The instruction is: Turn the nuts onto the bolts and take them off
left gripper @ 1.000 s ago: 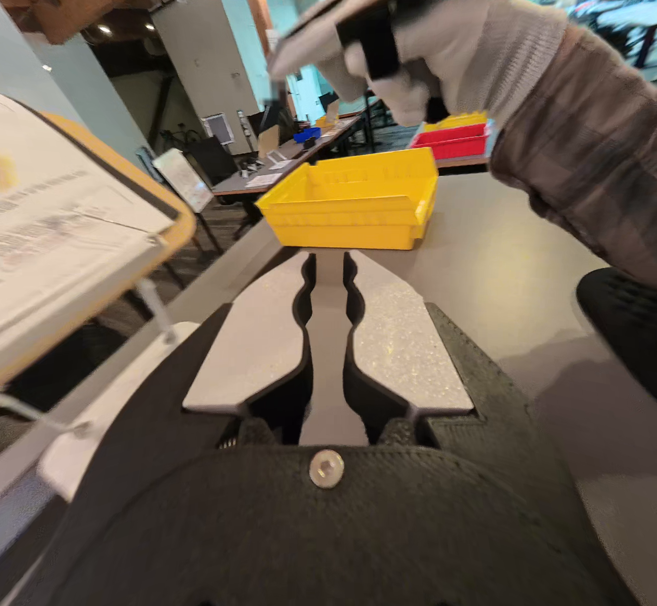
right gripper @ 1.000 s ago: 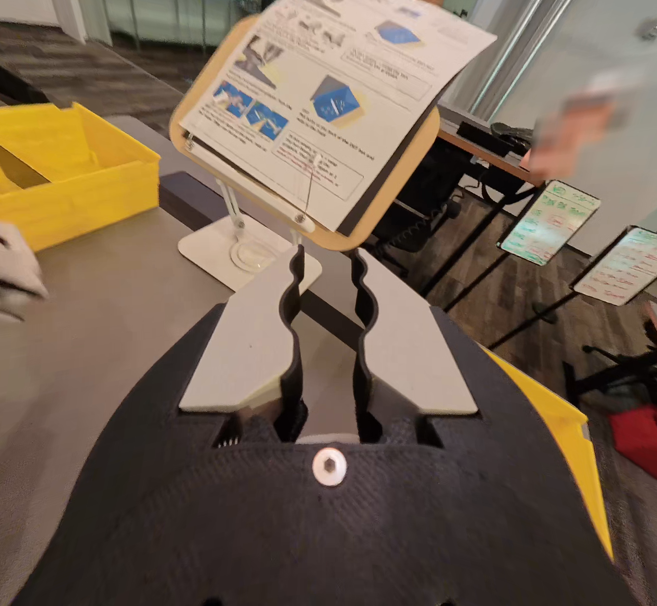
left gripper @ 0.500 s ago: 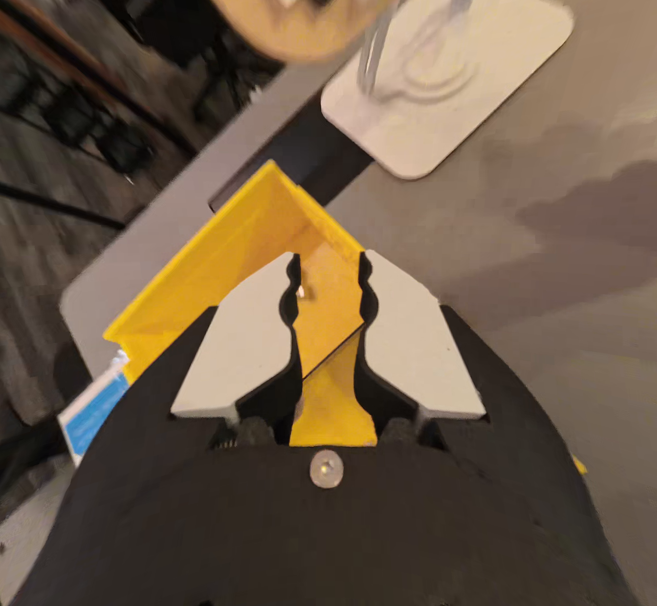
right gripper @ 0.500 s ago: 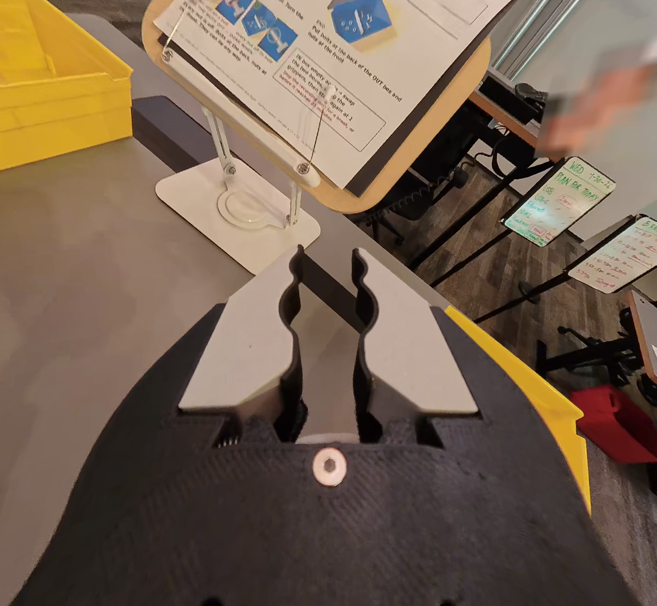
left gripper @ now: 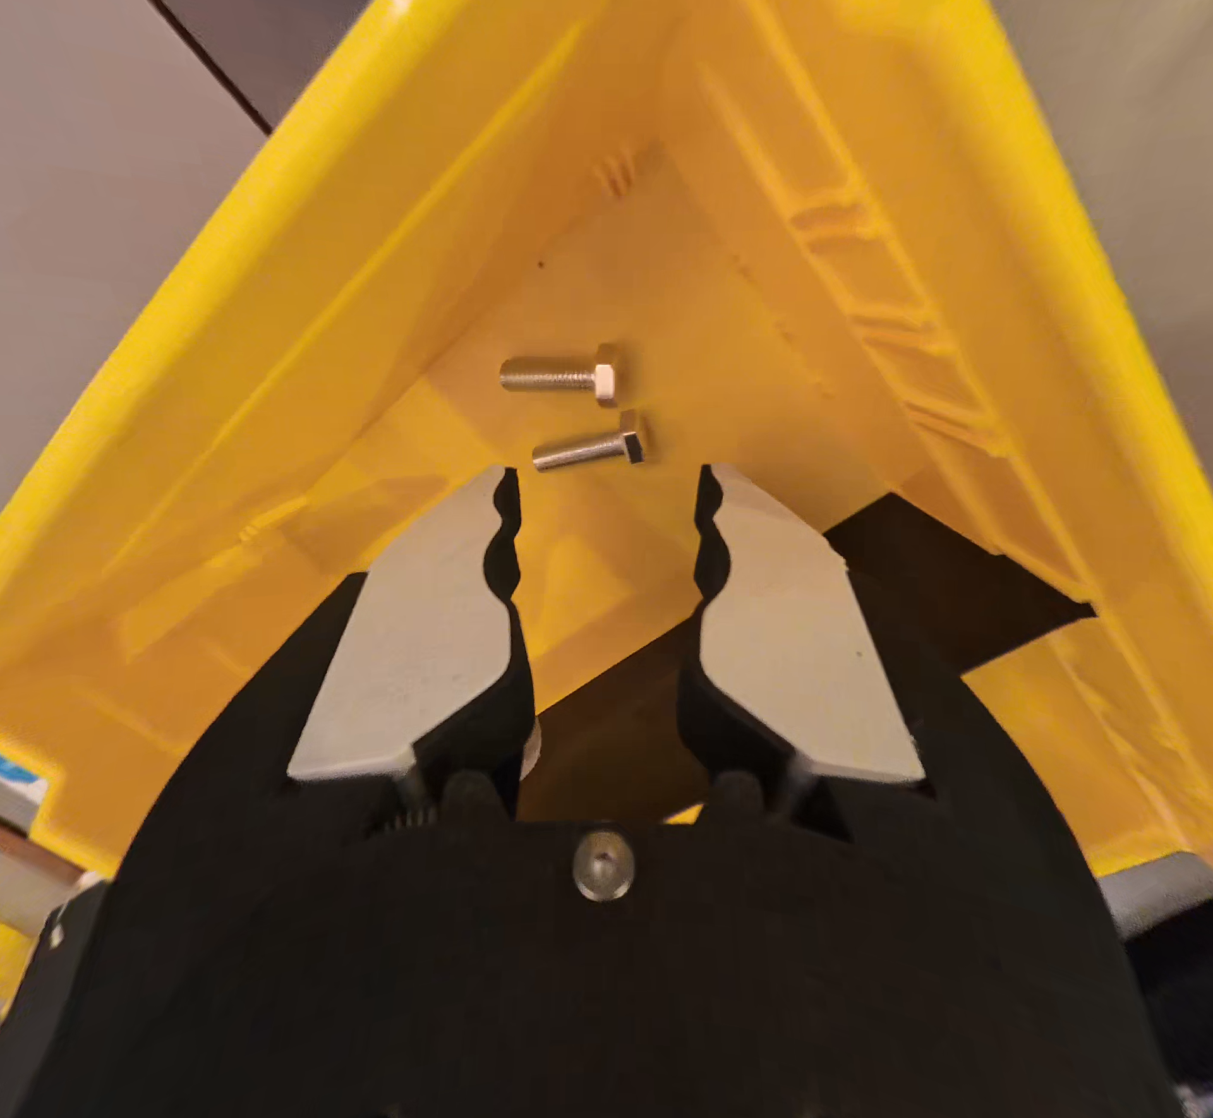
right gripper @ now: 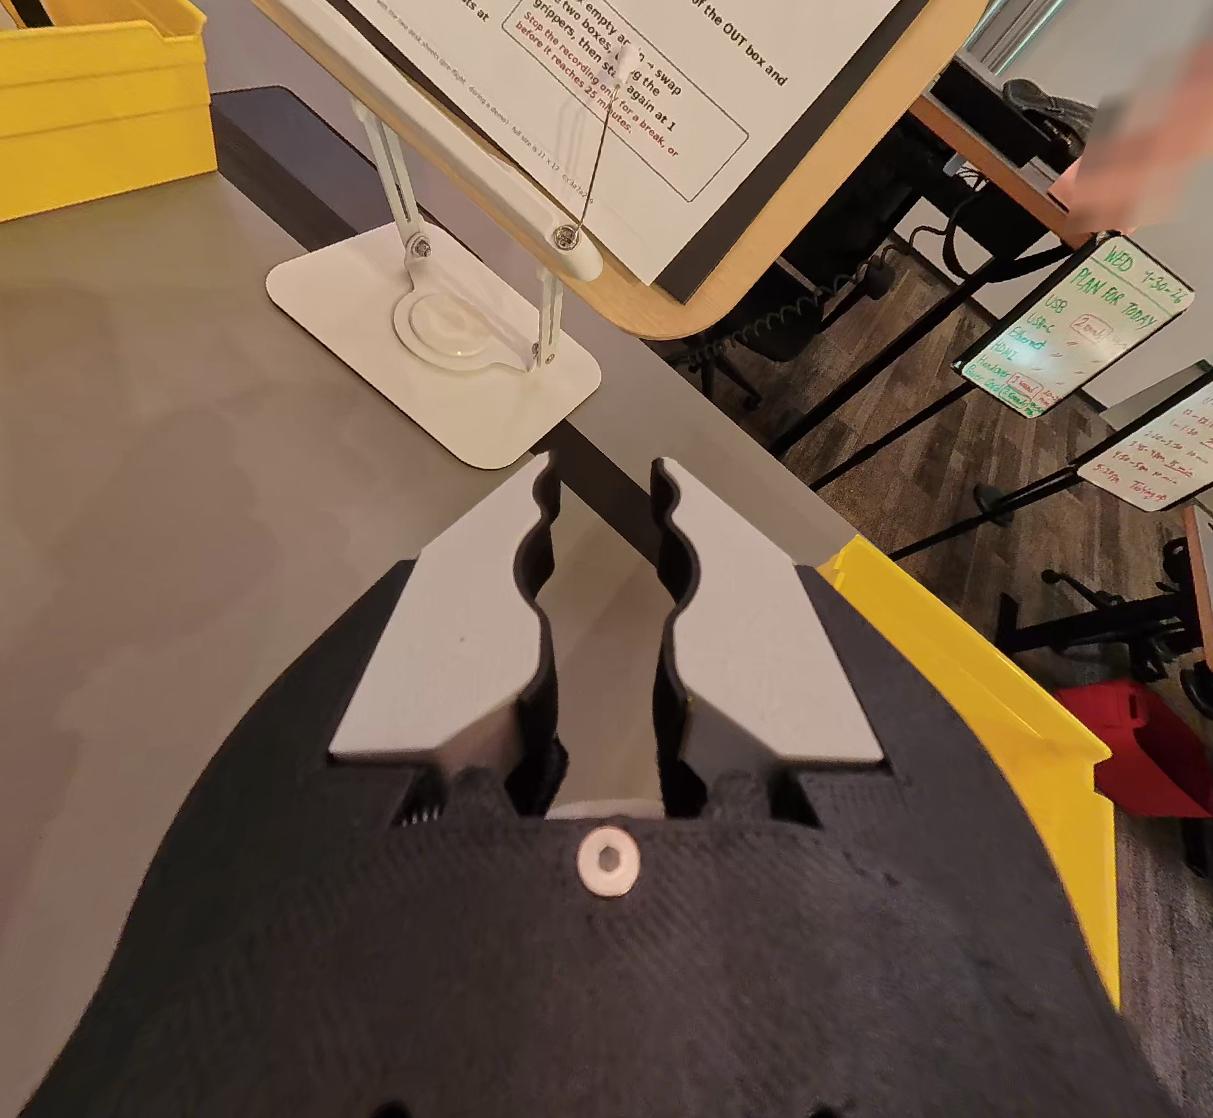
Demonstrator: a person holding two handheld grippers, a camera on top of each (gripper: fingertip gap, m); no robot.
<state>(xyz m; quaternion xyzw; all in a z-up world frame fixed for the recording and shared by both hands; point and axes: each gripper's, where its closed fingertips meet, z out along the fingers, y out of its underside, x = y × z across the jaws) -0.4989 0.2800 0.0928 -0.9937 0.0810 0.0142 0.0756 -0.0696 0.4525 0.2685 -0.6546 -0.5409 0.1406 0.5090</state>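
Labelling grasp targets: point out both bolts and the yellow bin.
upper bolt (left gripper: pixel 558 375), left wrist view, threaded shank
lower bolt (left gripper: pixel 577 451), left wrist view, shank
yellow bin (left gripper: pixel 328 181), left wrist view, left wall

Bolts (left gripper: pixel 568 410) shiny metal; bin (left gripper: pixel 328 246) glossy yellow plastic; table (right gripper: pixel 164 463) matt grey.

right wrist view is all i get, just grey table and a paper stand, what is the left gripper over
Observer: The left gripper is over a yellow plastic bin, pointing down into its corner.
Operator: anything in the bin
Observer: Two silver hex-head bolts lie side by side on the bin floor. No nuts show in the visible part.
Operator: is it holding one
Observer: No. Its jaws are open and empty; the nearer bolt lies just beyond the fingertips.
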